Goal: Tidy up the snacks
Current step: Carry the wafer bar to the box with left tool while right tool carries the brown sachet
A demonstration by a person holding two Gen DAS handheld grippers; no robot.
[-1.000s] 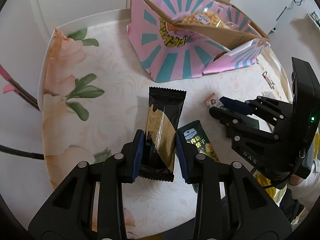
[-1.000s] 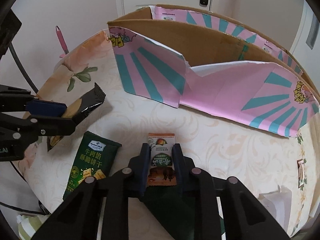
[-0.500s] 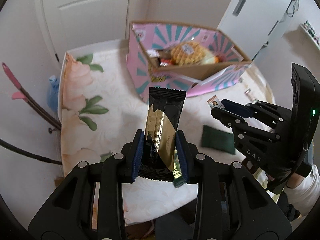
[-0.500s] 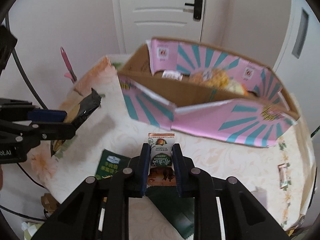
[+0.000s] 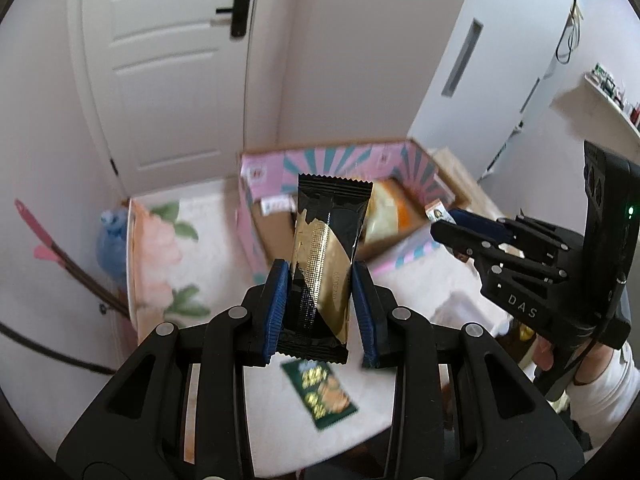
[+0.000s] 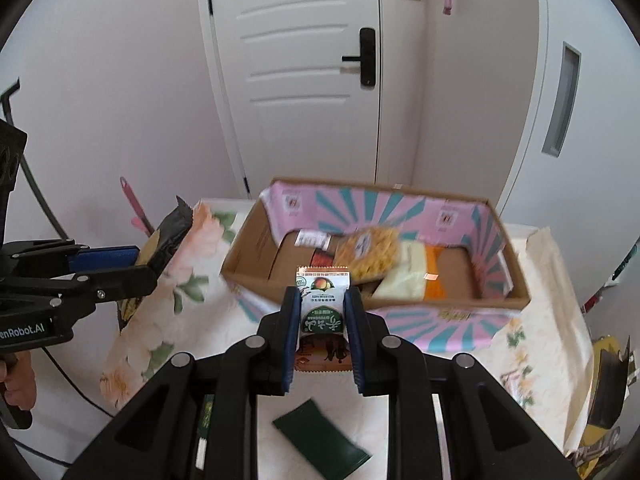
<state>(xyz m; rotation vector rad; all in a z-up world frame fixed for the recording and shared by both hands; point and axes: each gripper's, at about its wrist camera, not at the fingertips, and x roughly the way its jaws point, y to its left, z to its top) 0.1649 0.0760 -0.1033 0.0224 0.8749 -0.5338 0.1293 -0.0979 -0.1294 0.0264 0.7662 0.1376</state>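
Note:
My left gripper (image 5: 320, 276) is shut on a black and gold snack packet (image 5: 326, 256), held high above the table. It also shows at the left of the right wrist view (image 6: 168, 246). My right gripper (image 6: 322, 300) is shut on a small white and green snack packet (image 6: 322, 304), also raised. Both are in front of the pink and teal cardboard box (image 6: 440, 208), which is open and holds several snacks, among them a yellow bag (image 6: 368, 254). The box also shows in the left wrist view (image 5: 276, 168).
A green biscuit packet (image 5: 320, 392) and a dark green packet (image 6: 320, 440) lie on the floral tablecloth (image 6: 172, 280) below the grippers. A white door (image 6: 304, 80) and walls stand behind the table.
Both grippers have risen well above the table with their packets. The box now sits lower in view, and I see its inside from above.

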